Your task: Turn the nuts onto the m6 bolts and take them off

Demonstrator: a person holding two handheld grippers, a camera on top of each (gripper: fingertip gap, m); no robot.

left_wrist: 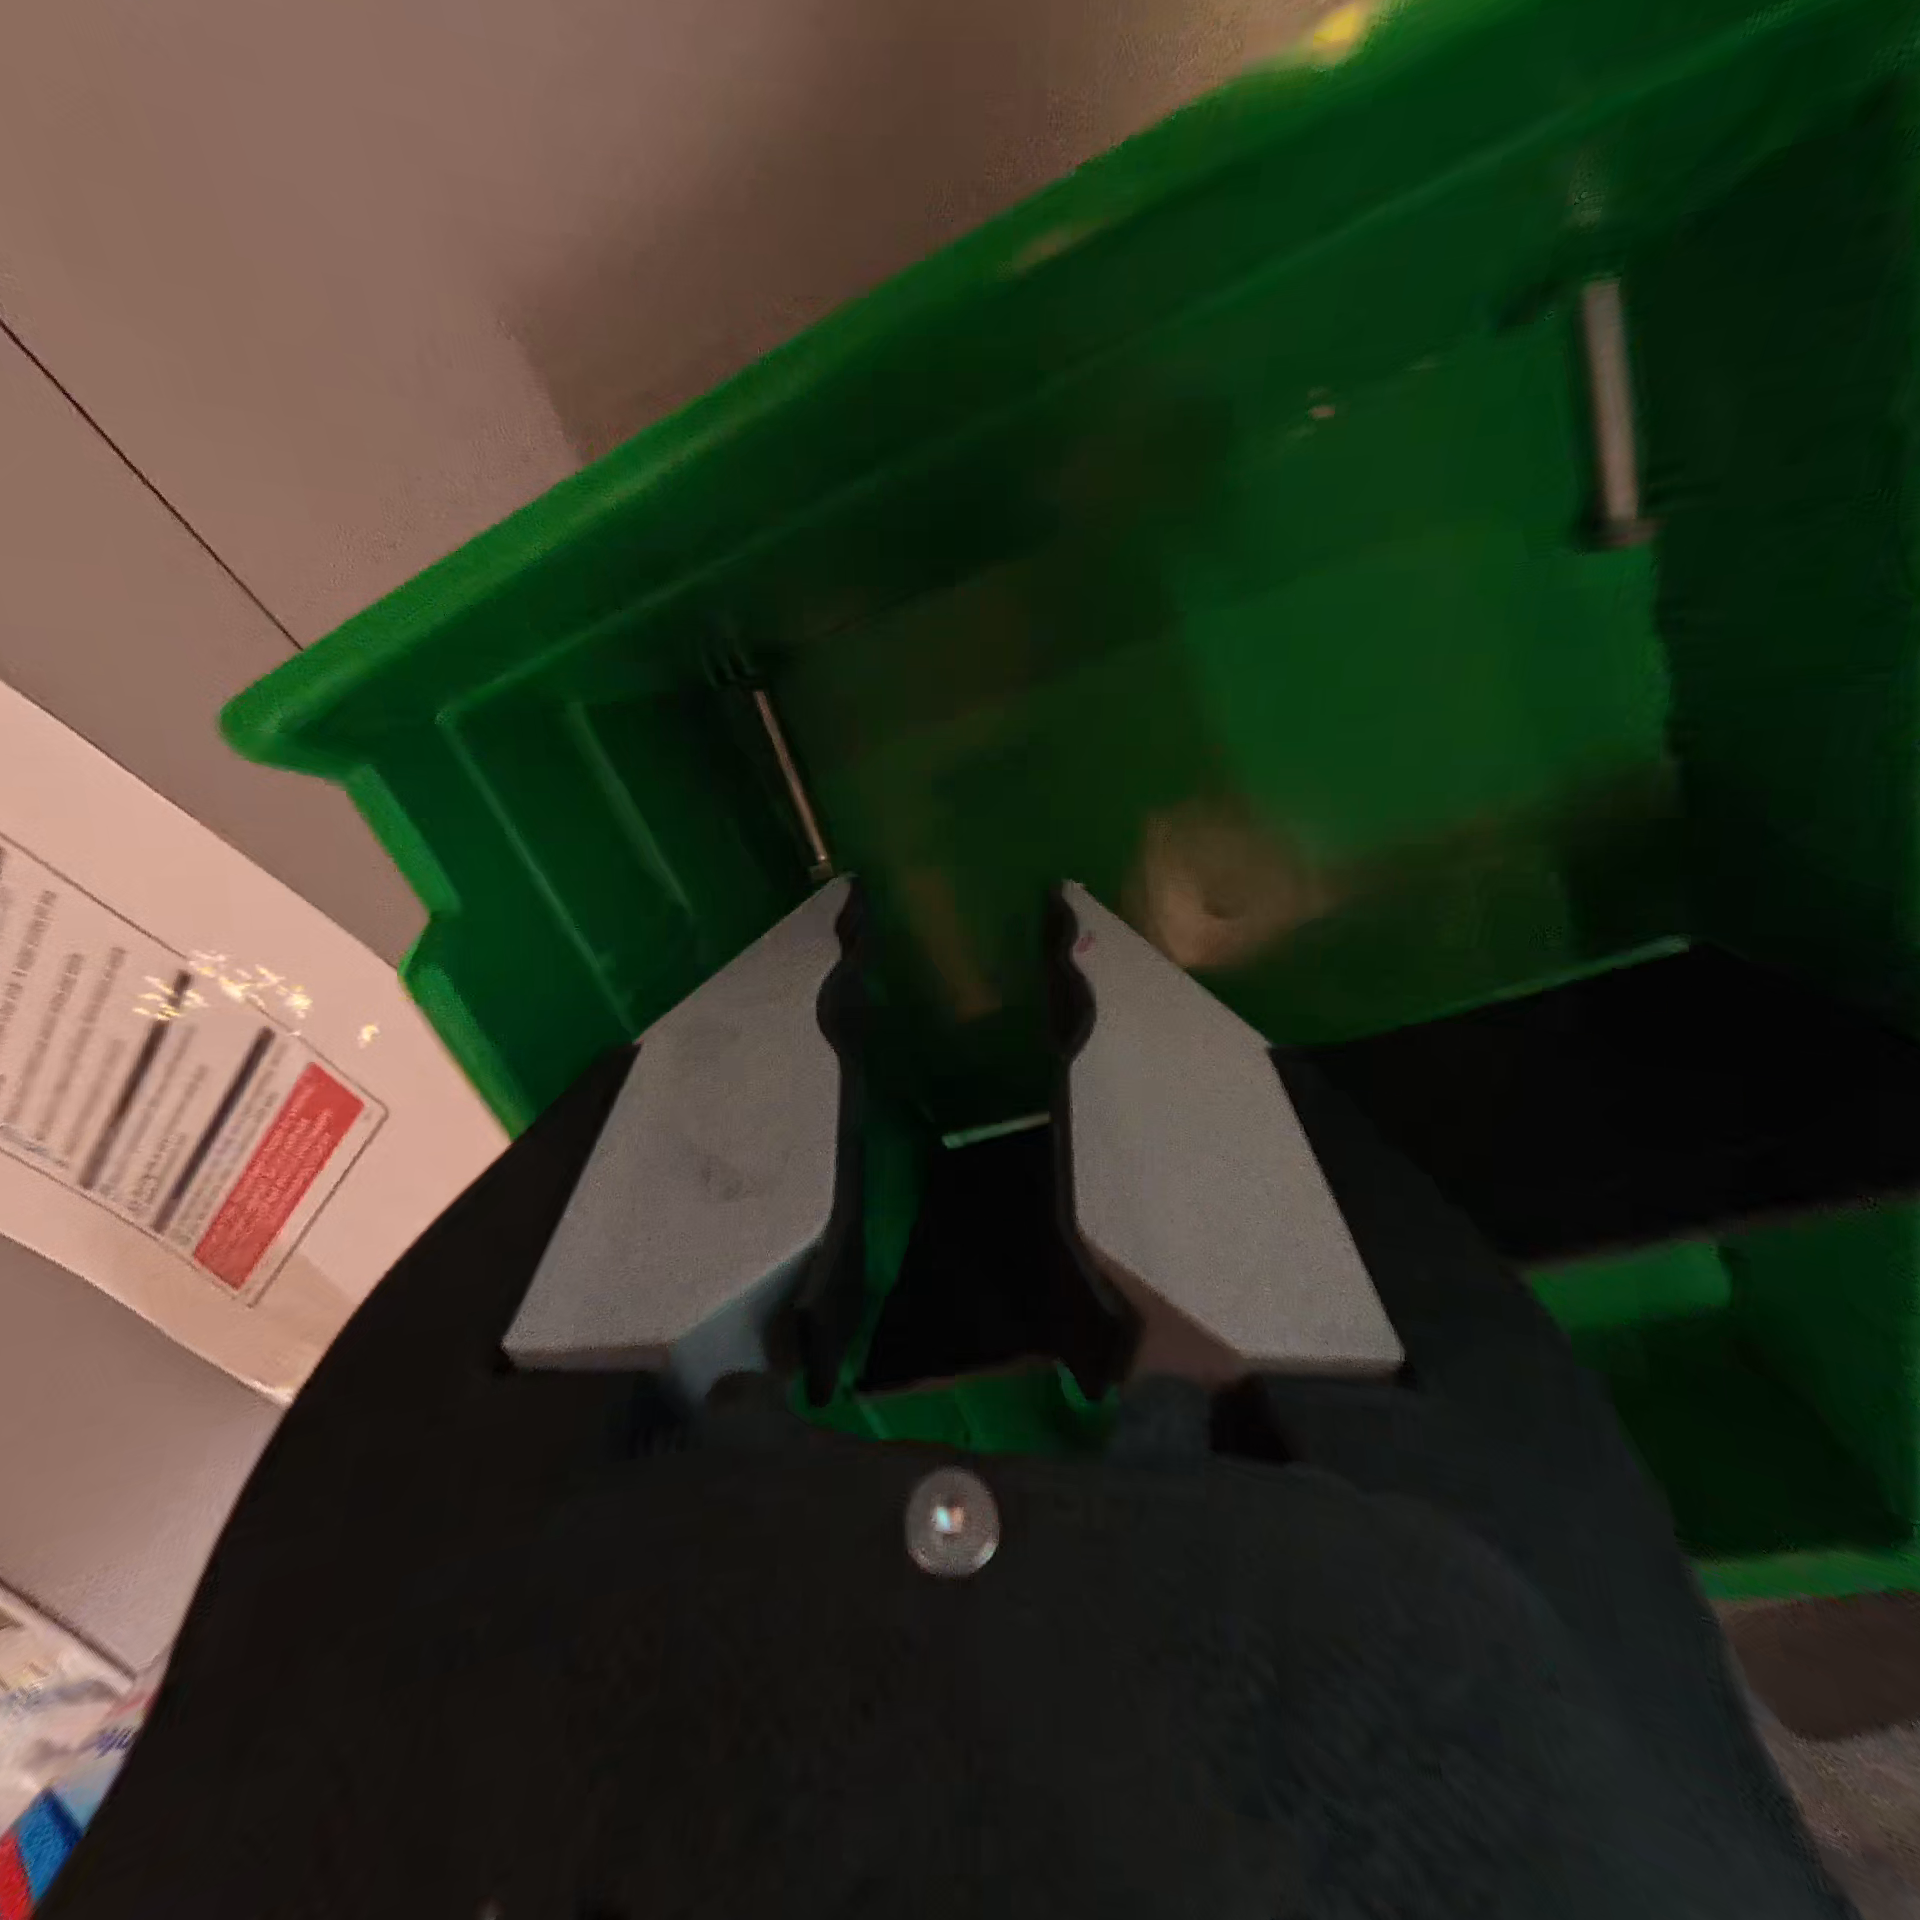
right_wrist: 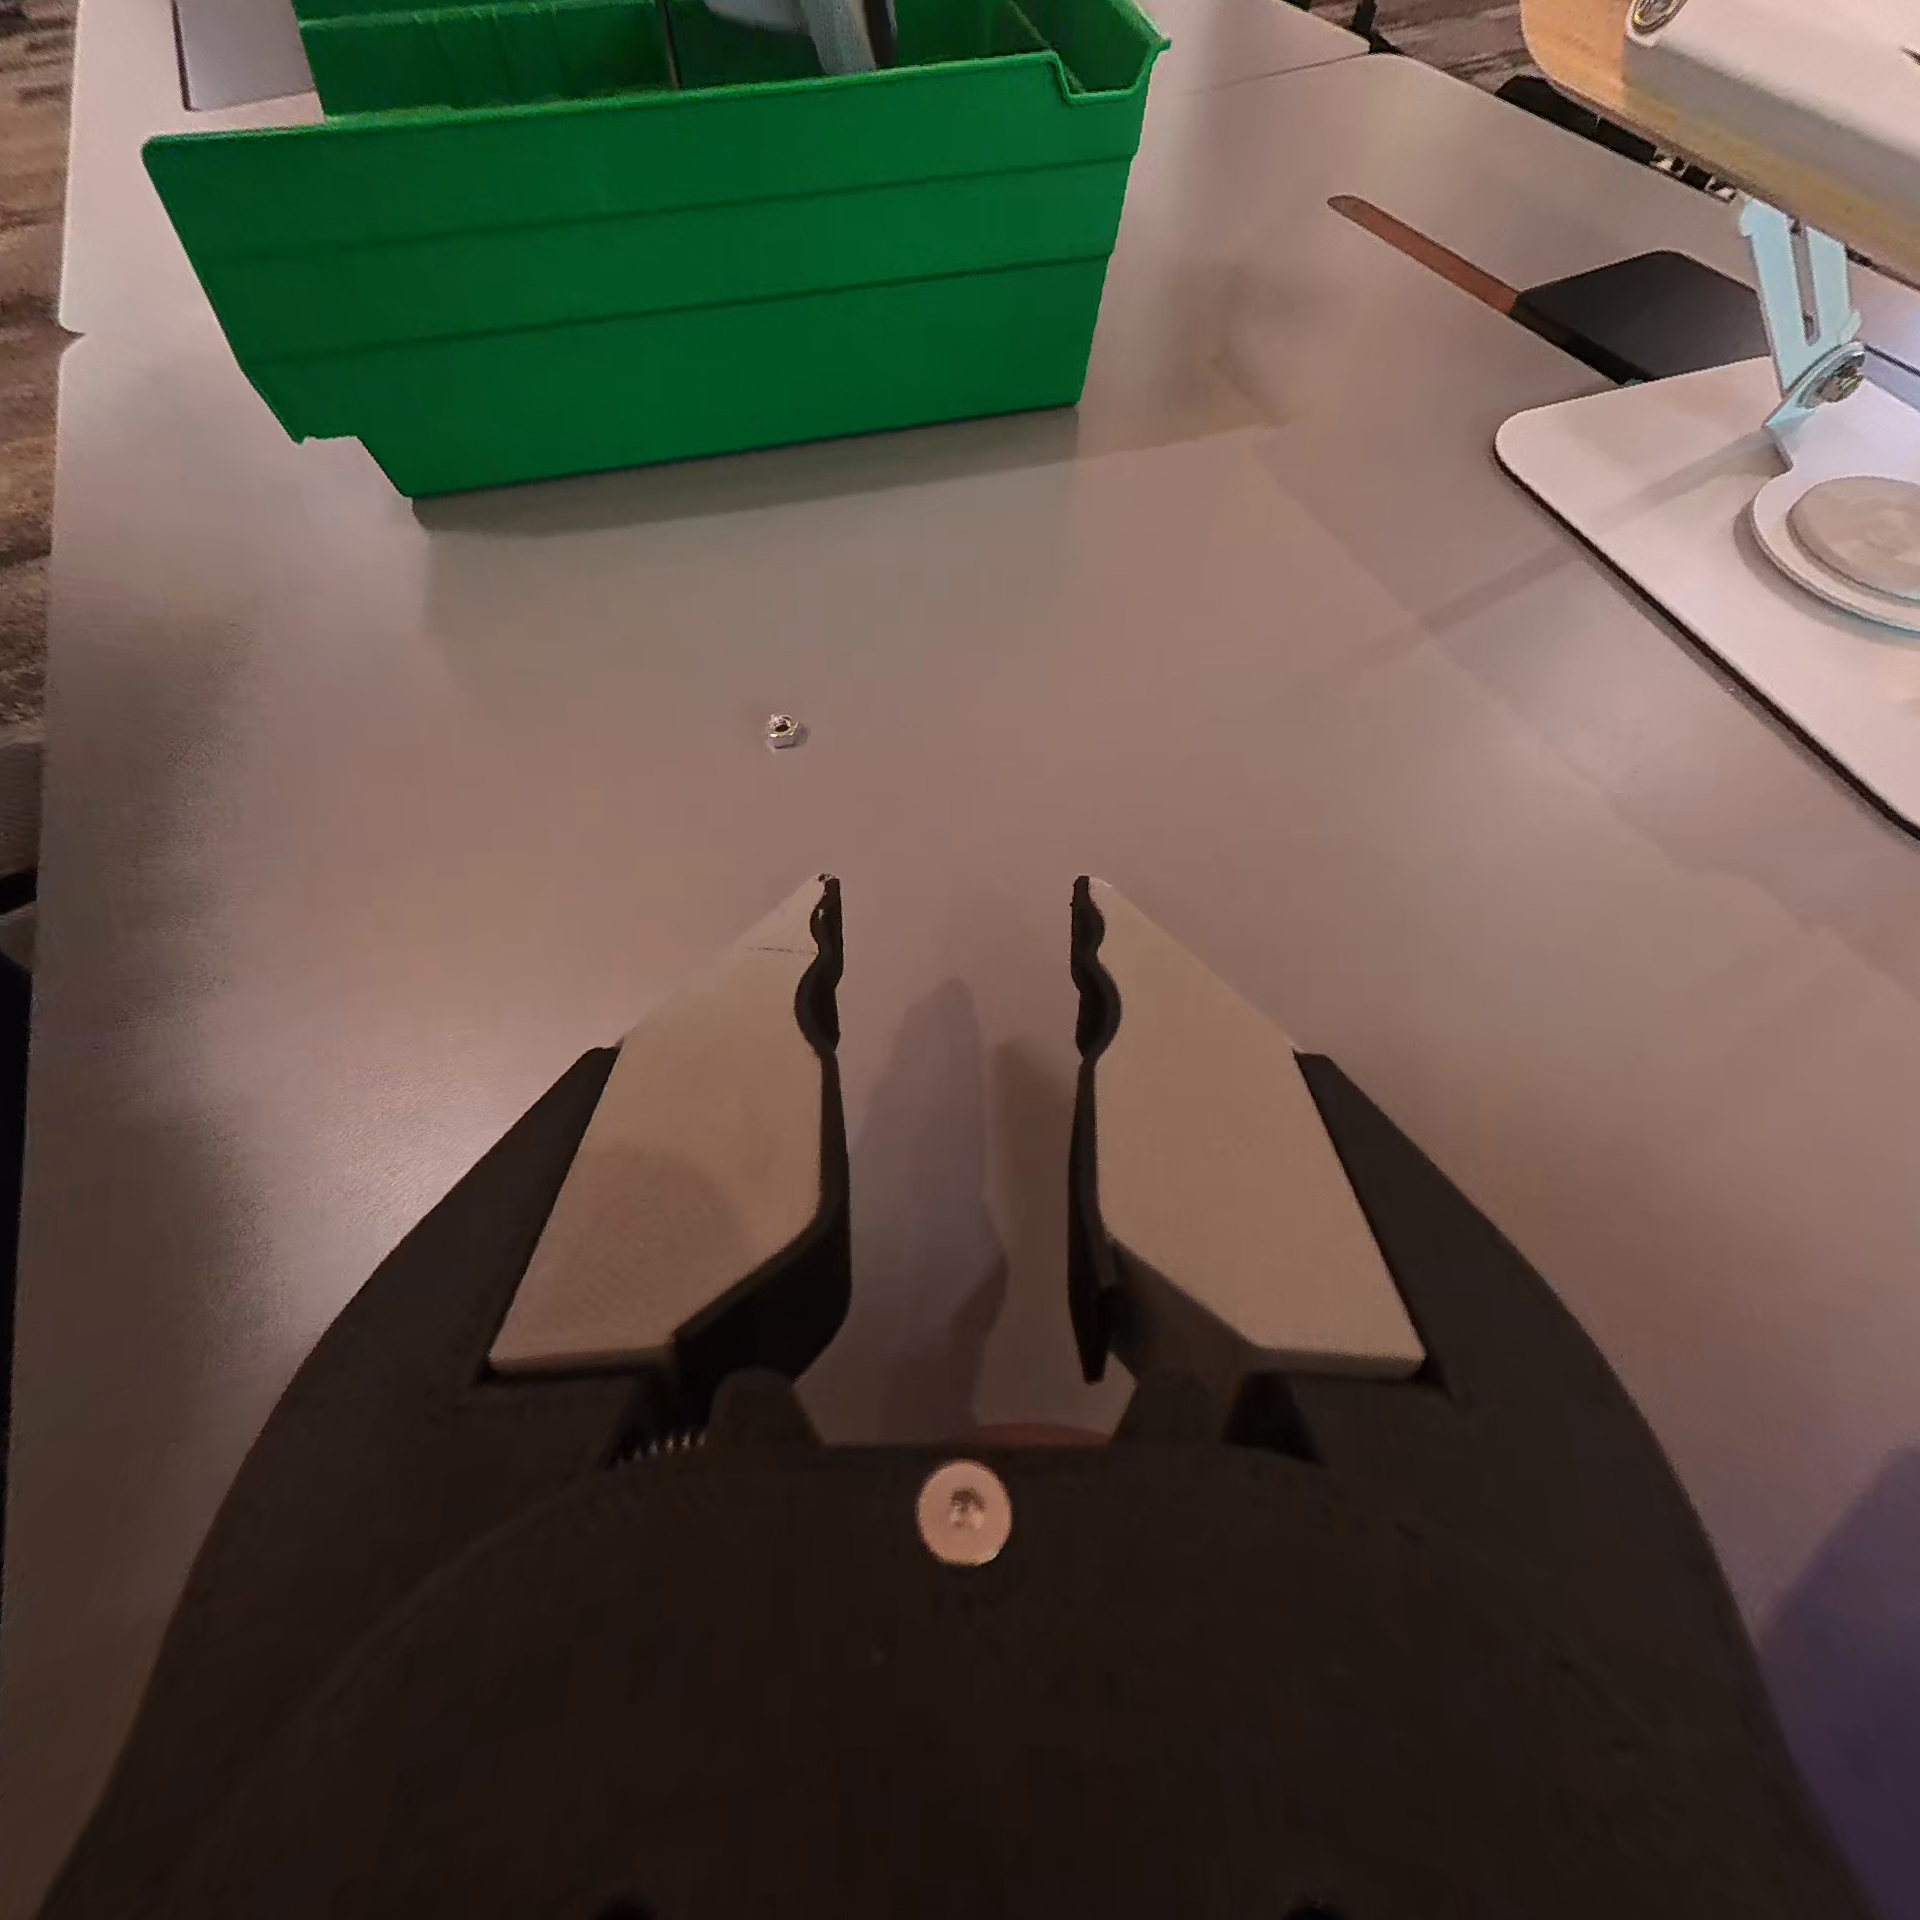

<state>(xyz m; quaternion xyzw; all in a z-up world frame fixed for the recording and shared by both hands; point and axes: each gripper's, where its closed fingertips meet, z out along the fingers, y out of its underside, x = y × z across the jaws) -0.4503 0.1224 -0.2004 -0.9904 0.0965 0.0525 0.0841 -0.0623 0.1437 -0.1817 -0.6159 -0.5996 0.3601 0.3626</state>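
Note:
In the left wrist view my left gripper (left_wrist: 956, 904) is open and reaches into the green bin (left_wrist: 644, 665). The picture is motion-blurred. A blurred brownish streak (left_wrist: 951, 935) lies between the fingertips; I cannot tell what it is. A blurred ring shape like a nut (left_wrist: 1216, 894) lies just right of them. Two silver bolts (left_wrist: 1608, 405) (left_wrist: 792, 779) rest inside the bin. In the right wrist view my right gripper (right_wrist: 956, 894) is open and empty above the grey table (right_wrist: 1143, 727). A small silver nut (right_wrist: 784, 731) lies on the table ahead and left of it.
The green bin (right_wrist: 665, 281) stands at the far side of the table, with the left gripper (right_wrist: 821, 31) partly showing inside it. A white stand on a white base plate (right_wrist: 1662, 520) sits at the right. A white sheet with a label (left_wrist: 208, 1091) lies left of the bin. One gripper's finger ends stand about 40 cm off the other's. Measured from the fingertips, the small silver nut (right_wrist: 784, 731) is 11 cm or so from the right gripper and 30 cm from the left.

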